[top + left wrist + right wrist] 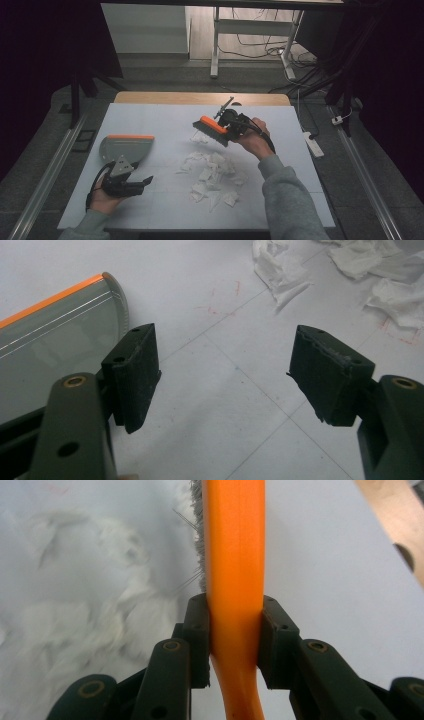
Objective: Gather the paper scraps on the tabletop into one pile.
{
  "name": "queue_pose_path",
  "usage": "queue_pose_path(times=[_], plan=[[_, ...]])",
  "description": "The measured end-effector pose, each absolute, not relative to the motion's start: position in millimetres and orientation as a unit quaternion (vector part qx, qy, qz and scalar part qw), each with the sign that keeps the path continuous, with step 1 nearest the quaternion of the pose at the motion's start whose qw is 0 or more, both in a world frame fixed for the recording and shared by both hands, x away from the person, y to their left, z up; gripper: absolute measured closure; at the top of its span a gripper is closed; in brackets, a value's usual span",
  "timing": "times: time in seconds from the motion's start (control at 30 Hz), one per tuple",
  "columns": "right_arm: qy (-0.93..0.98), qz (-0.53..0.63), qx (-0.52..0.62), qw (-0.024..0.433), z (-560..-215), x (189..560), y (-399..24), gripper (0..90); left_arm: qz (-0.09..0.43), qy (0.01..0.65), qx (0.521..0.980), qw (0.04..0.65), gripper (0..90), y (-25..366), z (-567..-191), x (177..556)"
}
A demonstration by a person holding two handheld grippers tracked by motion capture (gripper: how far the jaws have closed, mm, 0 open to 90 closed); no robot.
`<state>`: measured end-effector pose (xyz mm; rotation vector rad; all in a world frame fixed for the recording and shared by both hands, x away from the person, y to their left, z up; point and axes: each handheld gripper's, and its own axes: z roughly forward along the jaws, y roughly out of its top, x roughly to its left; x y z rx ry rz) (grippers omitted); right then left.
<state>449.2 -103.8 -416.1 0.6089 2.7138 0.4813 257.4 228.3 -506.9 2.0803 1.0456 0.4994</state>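
Above the far edge of the scattered white paper scraps (212, 172), the right gripper (235, 630) clamps the stiff, light orange-handled brush (212, 129) at its narrow neck, a sound hold. The left gripper (225, 372), jaws apart, rests beside the grey orange-lipped dustpan (125, 147); the flimsy scraps should scatter easily.

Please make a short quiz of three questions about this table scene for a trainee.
1. True or false: the right gripper is shut on the brush.
2. What lies on the table between the two hands? A) paper scraps B) coins C) screws
3. Which thing lies beside the open left gripper?

Key:
1. True.
2. A, the paper scraps.
3. The dustpan, grey with an orange edge.
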Motion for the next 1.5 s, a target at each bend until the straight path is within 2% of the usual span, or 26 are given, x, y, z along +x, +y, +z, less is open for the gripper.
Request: queue_pose_path(times=[0.4, 0.63, 0.7, 0.9, 1.27, 1.5], plan=[[0.947, 0.135, 0.220, 0.189, -448, 505, -59, 69.8, 0.186, 0.405, 0.811, 0.379, 29.0, 231, -508, 260], [0.957, 0.106, 0.195, 0.188, -457, 517, -39, 69.9, 0.185, 0.405, 0.812, 0.376, 29.0, 231, -510, 261], [0.963, 0.102, 0.181, 0.171, -458, 515, -34, 69.9, 0.185, 0.405, 0.813, 0.375, 29.0, 231, -510, 261], [0.975, 0.079, 0.132, 0.158, -458, 490, -27, 70.2, 0.186, 0.402, 0.816, 0.371, 29.0, 229, -511, 260], [0.983, 0.108, 0.089, 0.121, -452, 433, -57, 70.2, 0.187, 0.402, 0.821, 0.361, 29.1, 225, -512, 260], [0.978, 0.141, 0.100, 0.121, -442, 421, -73, 70.1, 0.189, 0.403, 0.820, 0.360, 29.1, 224, -512, 260]])
